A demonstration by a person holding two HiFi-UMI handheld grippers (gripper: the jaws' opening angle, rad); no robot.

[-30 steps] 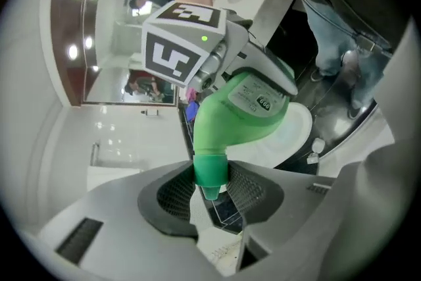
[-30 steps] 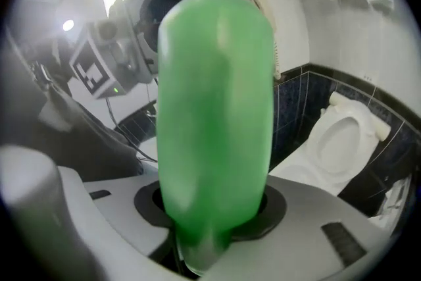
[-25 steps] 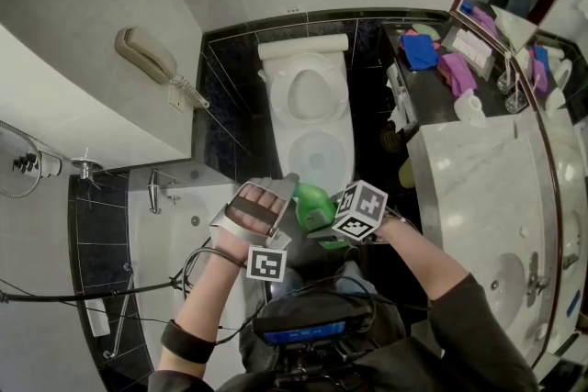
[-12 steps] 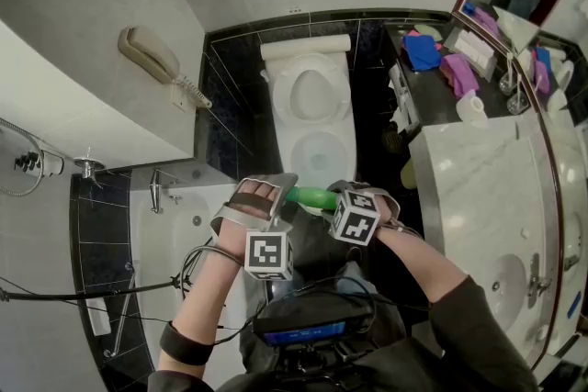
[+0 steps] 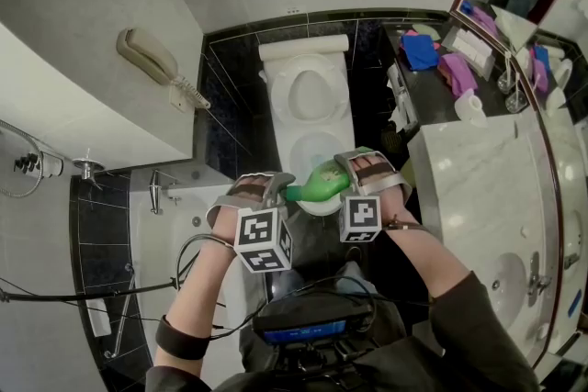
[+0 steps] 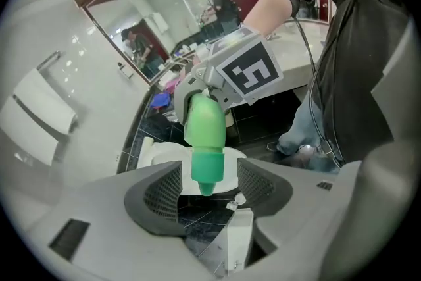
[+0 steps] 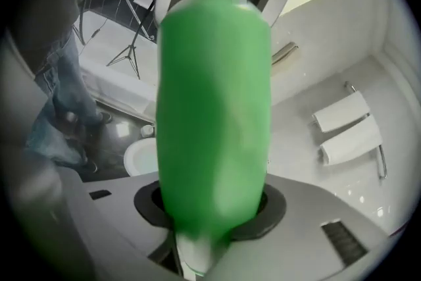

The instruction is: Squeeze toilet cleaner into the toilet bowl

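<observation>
My right gripper [image 5: 354, 172] is clamped around the body of the green cleaner bottle [image 5: 322, 184]. It holds the bottle crosswise over the near end of the toilet [image 5: 287, 133], with the nozzle pointing toward my left. My left gripper [image 6: 209, 191] is closing. The bottle's green cap [image 6: 207, 168] sits between its jaws with a gap on either side, and the pads are not touching it. Room is tight. The bathtub [image 5: 175, 225] edge bounds me on the left and the marble counter [image 5: 478, 197] on the right, so only narrow strips of dark floor tile [image 5: 234, 106] run beside the toilet. I can read no print on the bottle. The only markings I see are black-and-white squares on each marker cube [image 5: 361, 218].
</observation>
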